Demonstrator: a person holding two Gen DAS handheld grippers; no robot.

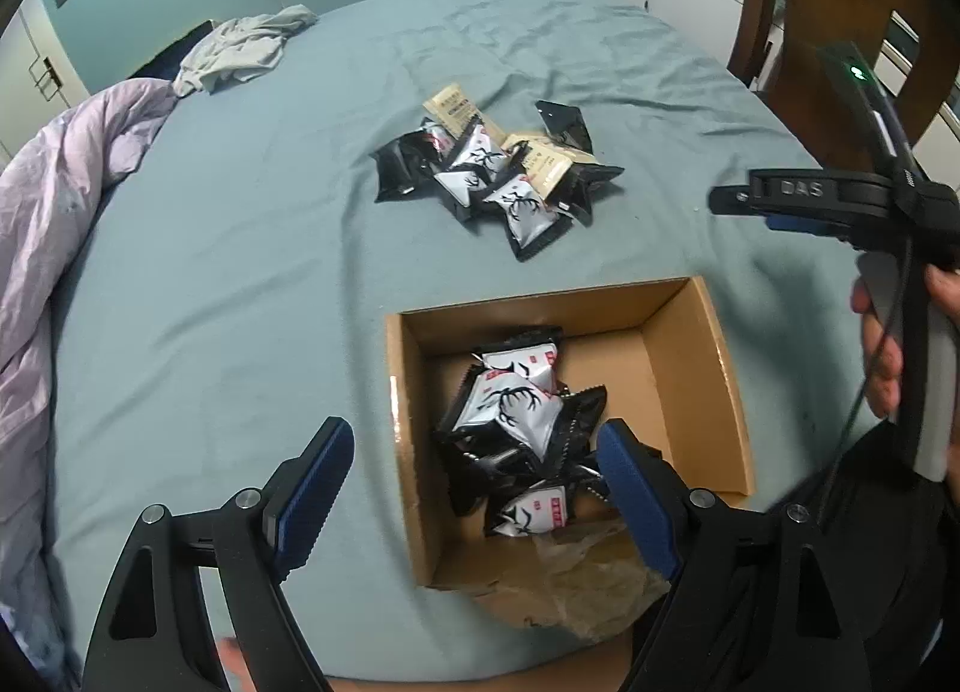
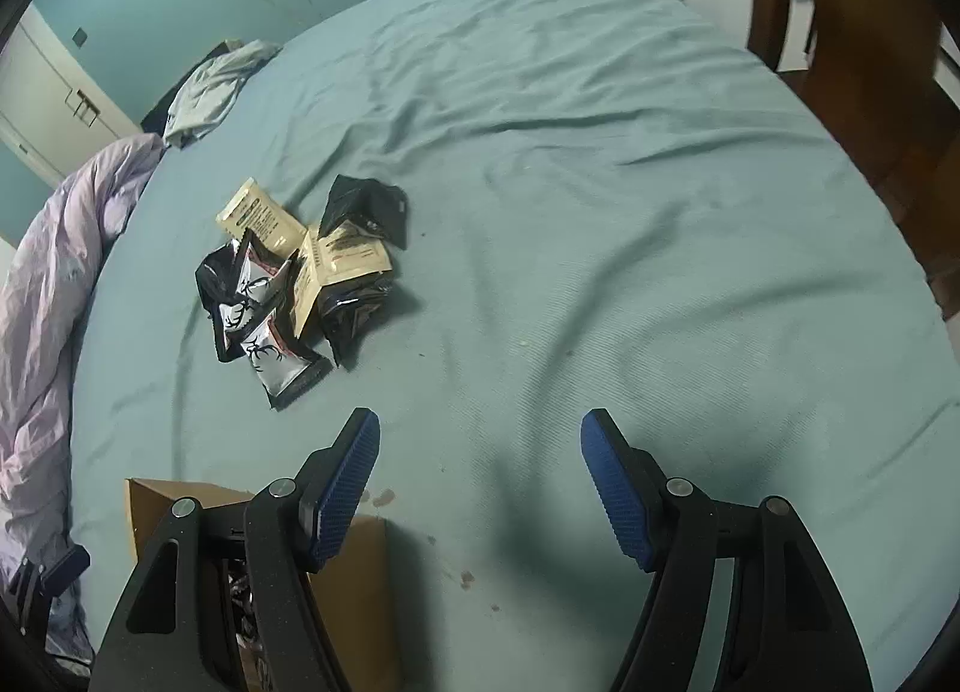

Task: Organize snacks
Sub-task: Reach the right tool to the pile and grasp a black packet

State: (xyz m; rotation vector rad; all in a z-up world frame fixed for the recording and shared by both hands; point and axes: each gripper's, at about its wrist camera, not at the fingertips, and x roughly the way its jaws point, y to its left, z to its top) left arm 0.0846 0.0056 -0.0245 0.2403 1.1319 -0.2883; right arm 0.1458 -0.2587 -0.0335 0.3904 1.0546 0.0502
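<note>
A cardboard box (image 1: 714, 368) sits on the blue bedsheet and holds several black-and-white snack packs (image 1: 516, 410). My left gripper (image 1: 474, 488) hovers open over the box's left wall, nothing between its fingers. Farther off lies a loose pile of snacks (image 1: 498, 176), black-and-white and beige packs. My right gripper (image 1: 774, 209) shows at the right edge, held by a hand (image 1: 882, 350). In the right wrist view my right gripper (image 2: 480, 482) is open and empty above bare sheet, the snack pile (image 2: 300, 278) ahead to the left and the box (image 2: 354, 584) below its left finger.
A crumpled lilac duvet (image 1: 54, 248) lines the left side of the bed. A grey garment (image 1: 240, 50) lies at the far left corner. A wooden chair (image 1: 840, 32) stands at the right of the bed. Clear plastic wrap (image 1: 594, 590) lies at the box's near edge.
</note>
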